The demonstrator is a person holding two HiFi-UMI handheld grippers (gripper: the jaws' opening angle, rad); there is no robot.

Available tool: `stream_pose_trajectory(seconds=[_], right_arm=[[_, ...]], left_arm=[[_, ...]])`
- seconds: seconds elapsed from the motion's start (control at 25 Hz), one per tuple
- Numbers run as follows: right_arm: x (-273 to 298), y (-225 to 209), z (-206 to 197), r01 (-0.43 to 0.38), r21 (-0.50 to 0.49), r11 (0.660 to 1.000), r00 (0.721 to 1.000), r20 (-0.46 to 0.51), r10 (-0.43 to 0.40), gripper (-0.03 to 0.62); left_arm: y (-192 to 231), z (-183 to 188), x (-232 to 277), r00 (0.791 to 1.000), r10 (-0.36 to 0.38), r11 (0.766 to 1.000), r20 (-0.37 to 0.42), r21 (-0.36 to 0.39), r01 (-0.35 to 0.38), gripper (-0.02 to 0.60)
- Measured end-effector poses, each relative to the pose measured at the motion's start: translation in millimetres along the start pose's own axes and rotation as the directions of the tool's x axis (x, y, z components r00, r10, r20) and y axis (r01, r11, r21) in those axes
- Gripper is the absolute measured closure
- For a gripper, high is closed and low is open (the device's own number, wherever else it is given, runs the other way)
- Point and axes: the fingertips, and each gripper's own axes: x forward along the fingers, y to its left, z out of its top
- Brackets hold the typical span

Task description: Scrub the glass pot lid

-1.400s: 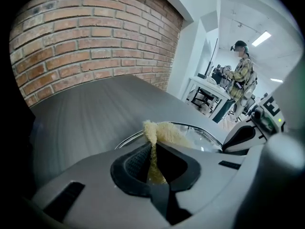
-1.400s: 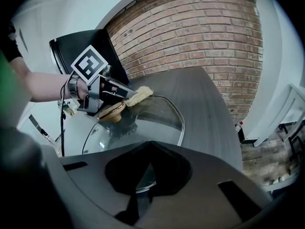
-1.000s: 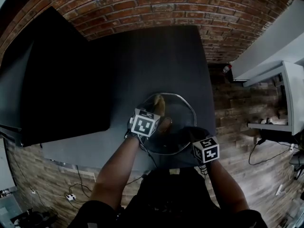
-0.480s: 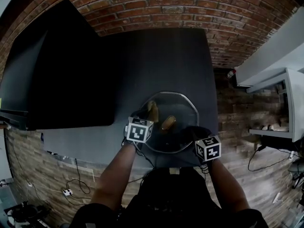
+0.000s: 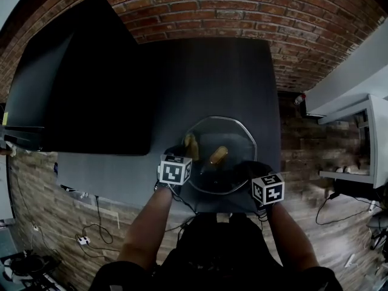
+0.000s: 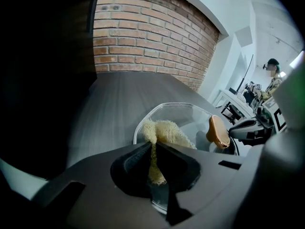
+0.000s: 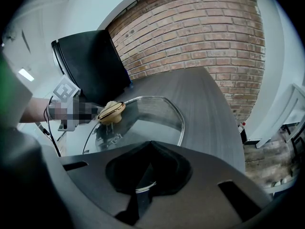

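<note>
- Flat on the dark counter (image 5: 206,77): glass pot lid (image 5: 233,138), with a tan knob (image 5: 218,155) at the lid's centre.
- On the lid's glass, left of that knob: yellow scrub pad (image 6: 167,130), pinched in the left tool (image 6: 153,144).
- At the lid's near rim: right tool (image 7: 148,149), pressed together on the rim's edge.
- Beyond the lid's far side: brick wall (image 5: 242,11).

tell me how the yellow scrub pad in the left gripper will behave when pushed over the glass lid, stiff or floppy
Probably floppy: the scrub pad squeezes thin where the left gripper pinches it and bunches up beyond. Likely light, since that narrow pinch alone carries it. Its fuzzy weave should drag rather than slide on the glass lid.
</note>
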Motion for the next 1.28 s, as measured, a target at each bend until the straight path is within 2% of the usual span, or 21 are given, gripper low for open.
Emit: stream_pose_trajectory(seconds=[0.36,0.72,0.92,1.04,1.12,1.2,1.28], right_arm=[[1.0,0.1,0.1,-0.006,-0.001,1.0,1.0,0.001,0.006,0.577],[1.4,1.7,0.1,-0.007,0.001,1.0,1.0,0.0,0.007,0.577],[2.2,2.7,0.9,-0.018,0.011,1.0,1.0,0.021,0.018,0.577],[-4.7,3.7,-2.4,0.014,-0.007,1.0,0.999,0.039,-0.014,0.577],[-10.2,6.4,-6.5,0.029,-0.014,0.999,0.999,0.041,-0.028,0.577],[-13.7,8.5,-11.5,0.03,-0.003,1.0,0.999,0.035,-0.03,0.577],[-14.0,9.3,-16.7,0.025,0.011,1.0,0.999,0.025,-0.025,0.577]], left_arm=[[12.5,-18.2,-9.5,0.999,0.036,0.999,-0.017,-0.037,-0.037,0.532],[13.7,-17.3,-11.1,0.999,0.039,0.999,-0.028,-0.032,-0.04,0.532],[7.9,7.8,-19.9,0.999,0.013,1.0,0.05,0.014,-0.014,0.532],[-8.7,37.0,-27.4,0.992,-0.04,0.996,0.119,0.08,0.03,0.532],[-28.0,61.2,-33.4,0.983,-0.102,0.984,0.155,0.159,0.077,0.532],[-55.8,82.2,-38.0,0.97,-0.187,0.95,0.157,0.278,0.139,0.532],[-87.0,95.7,-39.9,0.958,-0.259,0.884,0.122,0.429,0.185,0.532]])
